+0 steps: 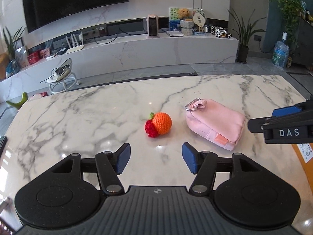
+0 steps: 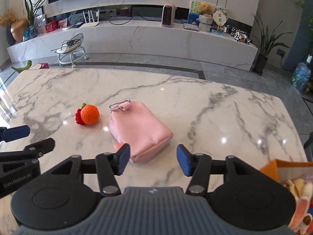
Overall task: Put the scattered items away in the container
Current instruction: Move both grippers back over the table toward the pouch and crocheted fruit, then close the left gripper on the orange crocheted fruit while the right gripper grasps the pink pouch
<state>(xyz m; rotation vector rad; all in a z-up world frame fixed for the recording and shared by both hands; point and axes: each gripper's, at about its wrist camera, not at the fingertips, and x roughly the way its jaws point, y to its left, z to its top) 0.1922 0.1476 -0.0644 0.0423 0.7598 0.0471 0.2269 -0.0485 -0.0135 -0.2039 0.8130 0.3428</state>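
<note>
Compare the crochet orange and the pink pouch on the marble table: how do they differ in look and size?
The crochet orange is round, knitted and bright orange, with a red and green trim; the pink pouch is boxy, smooth fabric, pale pink. The pouch is clearly larger than the orange. The pouch carries a metal ring; the orange has none. Both lie on the marble table, apart, and neither is gripped.

Marble table (image 1: 93,113) up front, grey-veined, glossy with light spots. Beyond it, grey tile floor (image 2: 156,58) and a long white marble bench (image 1: 176,49) along the wall. Above, a dark TV (image 1: 74,0) on pale marble wall. On the bench: router (image 1: 75,45), pink heater (image 1: 153,25), teddy bear (image 1: 183,12). Small white stool (image 2: 71,49) on the floor. Potted plant (image 1: 243,37) and water bottle (image 1: 280,52) at right.
</note>
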